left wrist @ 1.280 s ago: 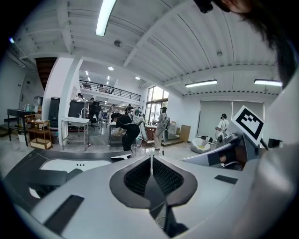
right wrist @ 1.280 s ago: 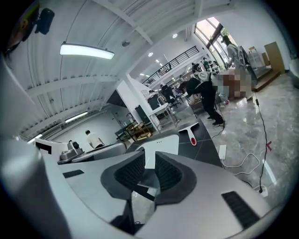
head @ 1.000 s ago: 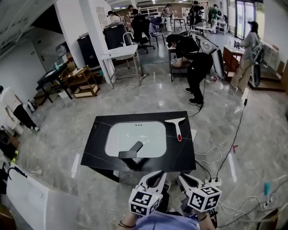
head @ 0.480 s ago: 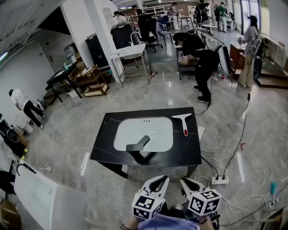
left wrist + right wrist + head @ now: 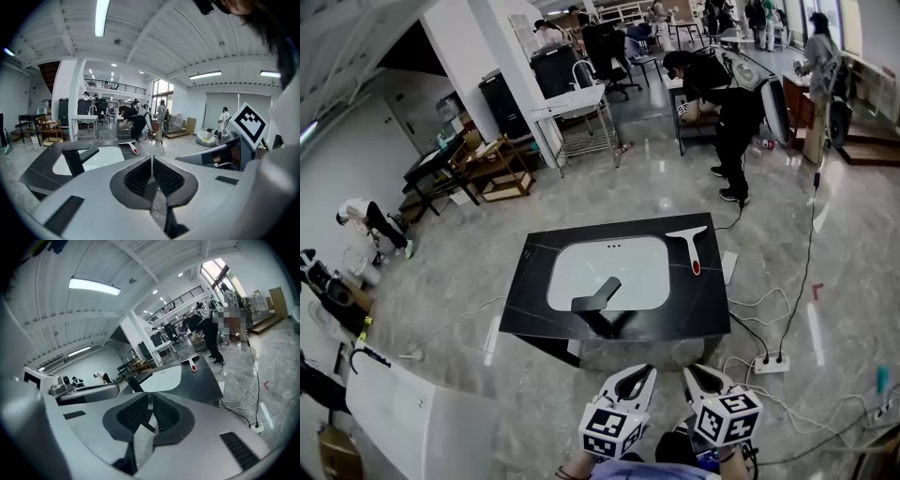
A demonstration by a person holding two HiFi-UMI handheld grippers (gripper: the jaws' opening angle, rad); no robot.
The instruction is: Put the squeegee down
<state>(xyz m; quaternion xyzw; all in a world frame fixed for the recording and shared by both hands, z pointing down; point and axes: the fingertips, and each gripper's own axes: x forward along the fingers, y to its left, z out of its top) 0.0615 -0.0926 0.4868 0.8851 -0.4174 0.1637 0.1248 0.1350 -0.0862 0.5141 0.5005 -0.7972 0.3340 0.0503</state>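
Left gripper (image 5: pixel 630 377) and right gripper (image 5: pixel 701 375) hover side by side, each with its jaws closed on nothing. Ahead of them stands the black counter (image 5: pixel 675 314) with its faucet (image 5: pixel 595 295) and white basin (image 5: pixel 623 262). Farther ahead of the right gripper, the squeegee (image 5: pixel 693 247) lies flat on the counter, well apart from both.

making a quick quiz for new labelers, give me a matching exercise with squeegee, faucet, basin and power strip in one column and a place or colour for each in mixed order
1. squeegee
2. faucet
3. basin
4. power strip

A. white, sunk into the black countertop
B. on the floor, right of the countertop
C. lying flat on the countertop, right of the basin
D. black, at the basin's near edge

Pairs: 1-C, 2-D, 3-A, 4-B
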